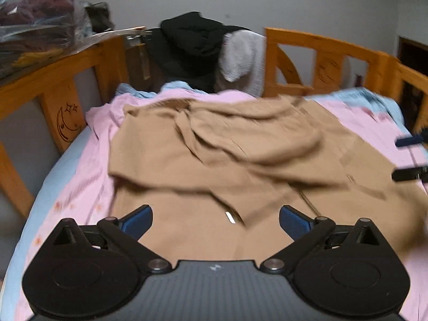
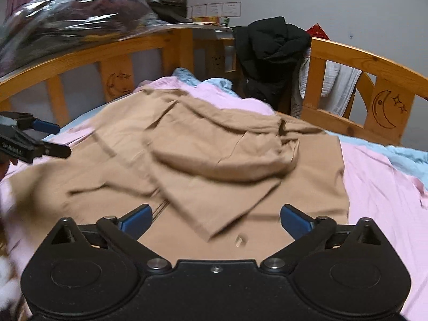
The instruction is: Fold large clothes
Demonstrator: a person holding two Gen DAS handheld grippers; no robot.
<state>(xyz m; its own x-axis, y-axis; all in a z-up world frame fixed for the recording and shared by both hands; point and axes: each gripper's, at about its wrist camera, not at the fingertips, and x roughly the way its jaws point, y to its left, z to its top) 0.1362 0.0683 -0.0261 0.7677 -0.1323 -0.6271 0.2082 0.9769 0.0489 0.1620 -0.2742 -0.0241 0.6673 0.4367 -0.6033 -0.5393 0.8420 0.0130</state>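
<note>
Tan cotton coat [image 1: 240, 155] is spread on the pink bedsheet [image 1: 88, 176]; above it, left gripper [image 1: 215, 220] and right gripper [image 2: 216, 220] jaws are held apart, empty.

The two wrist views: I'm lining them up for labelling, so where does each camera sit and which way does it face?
Left wrist: rides on the left gripper, looking forward and down over the tan garment toward the wooden bed rail; its own open fingers show, and the right gripper at the right edge.
Right wrist: rides on the right gripper, facing the same way; its own open fingers show, and the left gripper at the left edge.
Shared: tan garment, pink sheet, black jacket, bed rail.
</note>
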